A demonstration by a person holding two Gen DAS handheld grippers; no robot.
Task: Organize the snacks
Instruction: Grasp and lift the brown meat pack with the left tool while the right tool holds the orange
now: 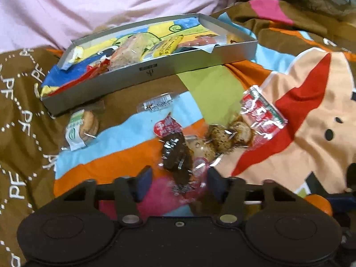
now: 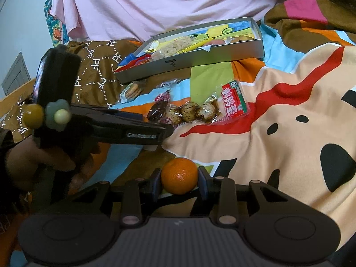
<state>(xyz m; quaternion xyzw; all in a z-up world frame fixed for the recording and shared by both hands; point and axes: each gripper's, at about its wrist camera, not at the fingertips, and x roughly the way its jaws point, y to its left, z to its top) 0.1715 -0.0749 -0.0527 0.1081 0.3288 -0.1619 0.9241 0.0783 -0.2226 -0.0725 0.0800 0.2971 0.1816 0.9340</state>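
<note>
On the patterned blanket lie a dark brown meat snack packet (image 1: pixel 175 155) (image 2: pixel 158 111) and a clear quail egg packet (image 1: pixel 233 133) (image 2: pixel 200 111) with a red label, overlapping. My left gripper (image 1: pixel 179 178) (image 2: pixel 165 131) reaches low over their near ends. The wrappers sit between its fingers: the right pad touches them and a small gap shows at the left pad. My right gripper (image 2: pixel 179 179) is shut on a small orange (image 2: pixel 179 175) (image 1: pixel 320 205) just above the blanket. Behind them, a shallow grey box (image 1: pixel 155 71) (image 2: pixel 200 55) holds several snack packets.
A wrapped biscuit (image 1: pixel 84 126) (image 2: pixel 131 92) and a small clear packet (image 1: pixel 158 104) lie in front of the box. A hand (image 2: pixel 33 162) holds the left gripper's handle. Pink cloth (image 2: pixel 155 4) fills the back. The blanket is soft and creased.
</note>
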